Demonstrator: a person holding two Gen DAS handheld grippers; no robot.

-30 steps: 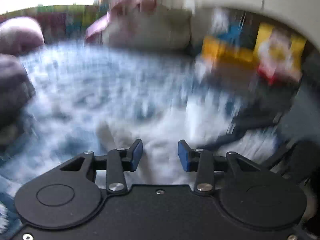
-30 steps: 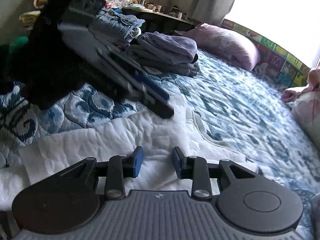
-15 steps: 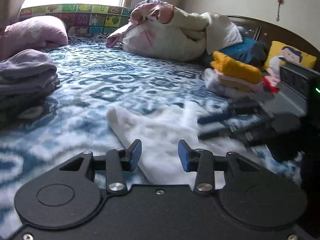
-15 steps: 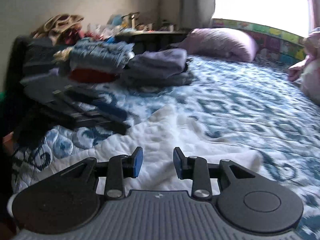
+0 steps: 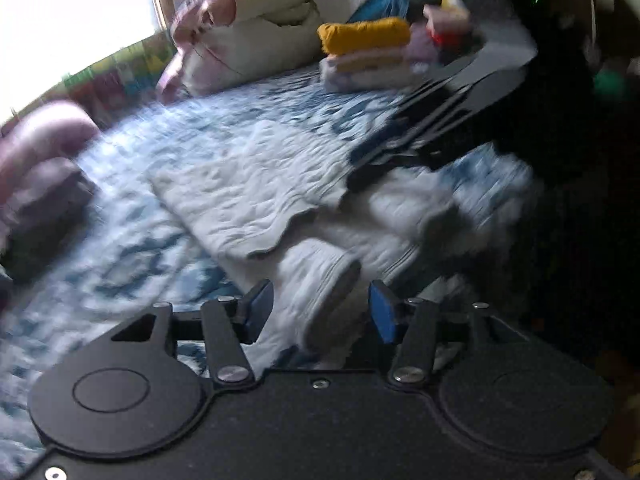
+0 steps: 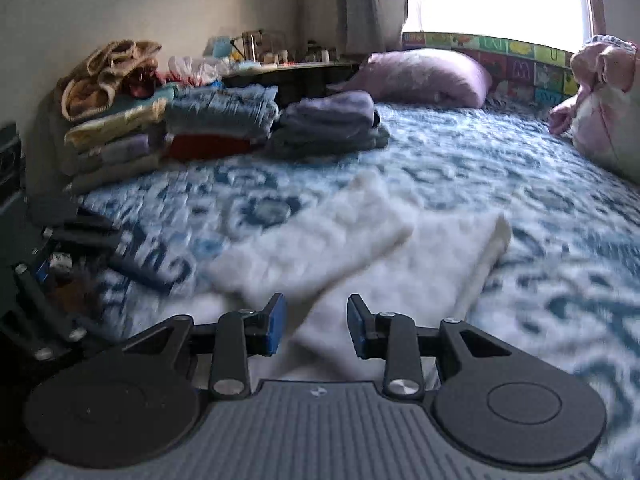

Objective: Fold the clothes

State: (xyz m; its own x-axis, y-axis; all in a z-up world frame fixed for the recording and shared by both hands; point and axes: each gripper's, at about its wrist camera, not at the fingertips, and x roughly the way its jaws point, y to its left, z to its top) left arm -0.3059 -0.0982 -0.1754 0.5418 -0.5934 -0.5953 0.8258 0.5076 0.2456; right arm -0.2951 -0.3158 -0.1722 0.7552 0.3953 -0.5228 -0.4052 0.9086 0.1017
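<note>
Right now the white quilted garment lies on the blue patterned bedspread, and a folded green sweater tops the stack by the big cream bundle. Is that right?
Not quite. The sweater on top of that stack is mustard yellow, not green, as the left wrist view shows. The rest holds: the white quilted garment lies on the blue patterned bedspread, and the stack sits by the big cream bundle.

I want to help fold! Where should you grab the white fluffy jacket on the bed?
Grab the white jacket by the loose sleeve cuff, coming from the near bed edge. It is thin, sticks out toward you, and already lies between the open left hand-held gripper fingers.
</note>
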